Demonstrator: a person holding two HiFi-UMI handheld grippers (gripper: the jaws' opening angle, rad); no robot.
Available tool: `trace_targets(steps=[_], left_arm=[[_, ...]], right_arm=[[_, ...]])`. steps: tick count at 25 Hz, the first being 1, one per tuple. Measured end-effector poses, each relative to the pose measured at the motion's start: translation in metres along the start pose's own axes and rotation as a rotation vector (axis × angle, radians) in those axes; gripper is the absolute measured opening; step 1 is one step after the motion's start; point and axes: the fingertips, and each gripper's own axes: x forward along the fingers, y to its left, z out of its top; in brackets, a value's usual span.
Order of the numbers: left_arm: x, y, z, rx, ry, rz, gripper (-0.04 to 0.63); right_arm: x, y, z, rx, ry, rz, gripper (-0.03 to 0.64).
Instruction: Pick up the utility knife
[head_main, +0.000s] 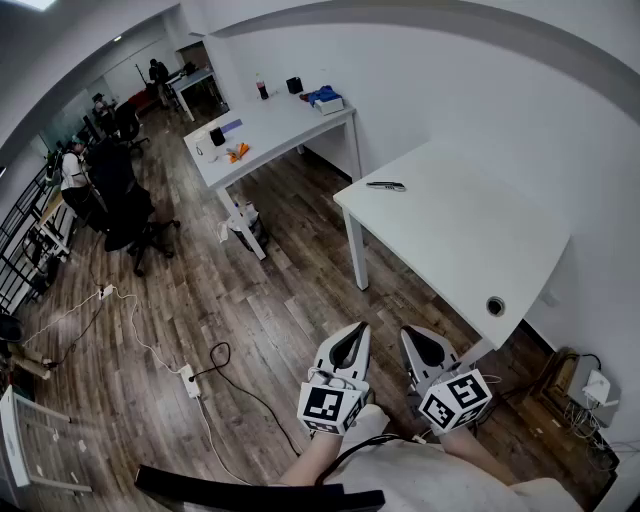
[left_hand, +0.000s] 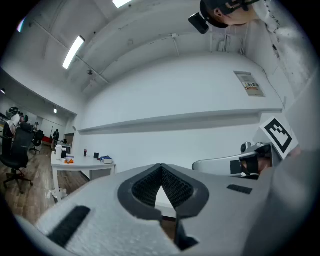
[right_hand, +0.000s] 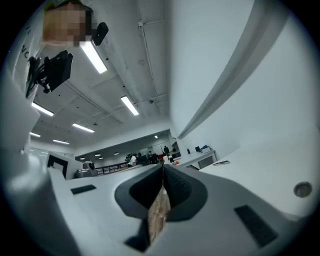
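Note:
The utility knife (head_main: 385, 186), dark and slim, lies near the far left corner of the white table (head_main: 460, 230). In the right gripper view the knife (right_hand: 220, 162) is a small dark sliver on the tabletop, far ahead. Both grippers hover low over the wood floor, short of the table's near end and well away from the knife. My left gripper (head_main: 357, 329) has its jaws closed tip to tip with nothing between them, as its own view of the left gripper (left_hand: 161, 168) confirms. My right gripper (head_main: 408, 334), the right gripper (right_hand: 163, 167) in its own view, is shut and empty too.
A round cable hole (head_main: 495, 306) sits in the table's near end. A second white table (head_main: 262, 125) with a bottle and boxes stands farther back. Office chairs (head_main: 125, 205) and people are at the left. A power strip (head_main: 190, 378) and cables lie on the floor.

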Motion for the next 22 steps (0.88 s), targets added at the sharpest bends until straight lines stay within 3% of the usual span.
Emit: trace_targets(steps=[22], left_arm=[[0.105, 0.105, -0.021, -0.059, 0.024, -0.042, 0.006]], right_arm=[[0.128, -0.067, -0.004, 0.014, 0.046, -0.086, 0.008]])
